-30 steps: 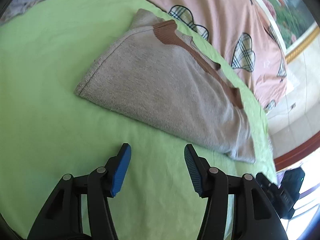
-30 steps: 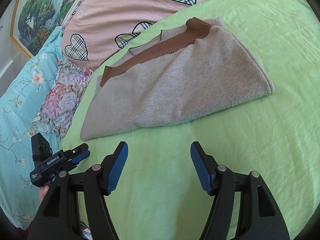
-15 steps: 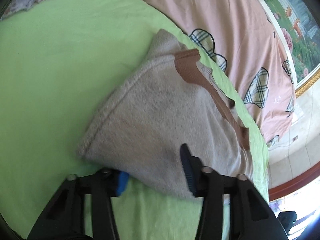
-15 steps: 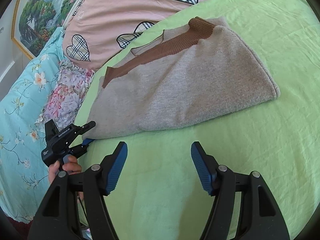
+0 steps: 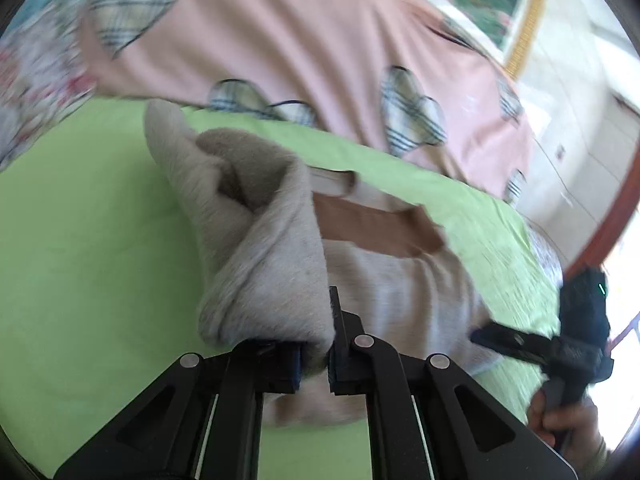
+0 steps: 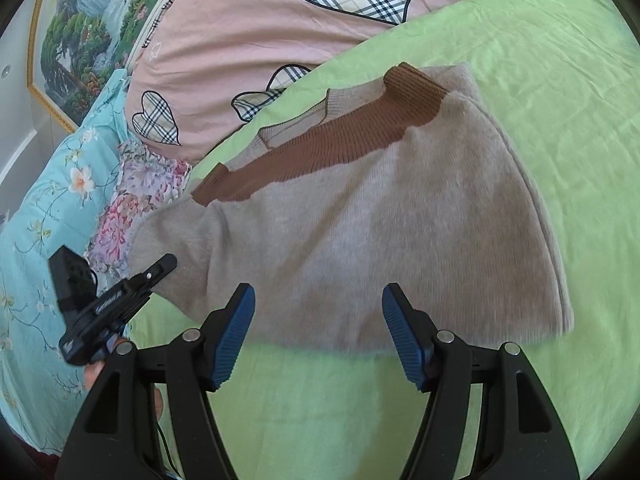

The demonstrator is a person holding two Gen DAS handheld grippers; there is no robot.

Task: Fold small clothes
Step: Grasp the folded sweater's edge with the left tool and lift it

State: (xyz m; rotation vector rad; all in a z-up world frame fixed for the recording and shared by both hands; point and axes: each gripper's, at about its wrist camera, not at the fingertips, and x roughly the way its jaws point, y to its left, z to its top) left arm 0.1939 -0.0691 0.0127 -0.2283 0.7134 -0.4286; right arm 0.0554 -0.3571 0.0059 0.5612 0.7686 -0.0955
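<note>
A folded grey-beige knit sweater [image 6: 380,232] with a brown ribbed band lies on the green sheet [image 6: 560,80]. In the left wrist view my left gripper [image 5: 316,356] is shut on the sweater's near left edge [image 5: 264,264] and has it bunched and lifted off the sheet. In the right wrist view the left gripper [image 6: 120,300] shows at the sweater's left end. My right gripper [image 6: 318,320] is open, its blue pads on either side of the sweater's near edge, holding nothing. It also shows at the right in the left wrist view [image 5: 560,340].
A pink quilt with plaid hearts [image 6: 280,40] lies behind the sweater. A blue floral pillow [image 6: 40,220] and flowered cloth lie at the left in the right wrist view. A framed landscape painting [image 6: 80,32] hangs behind. The green sheet stretches right of the sweater.
My left gripper moved onto the sweater's edge, shut on it and lifted it. My right gripper moved forward until its open pads reached the sweater's near edge.
</note>
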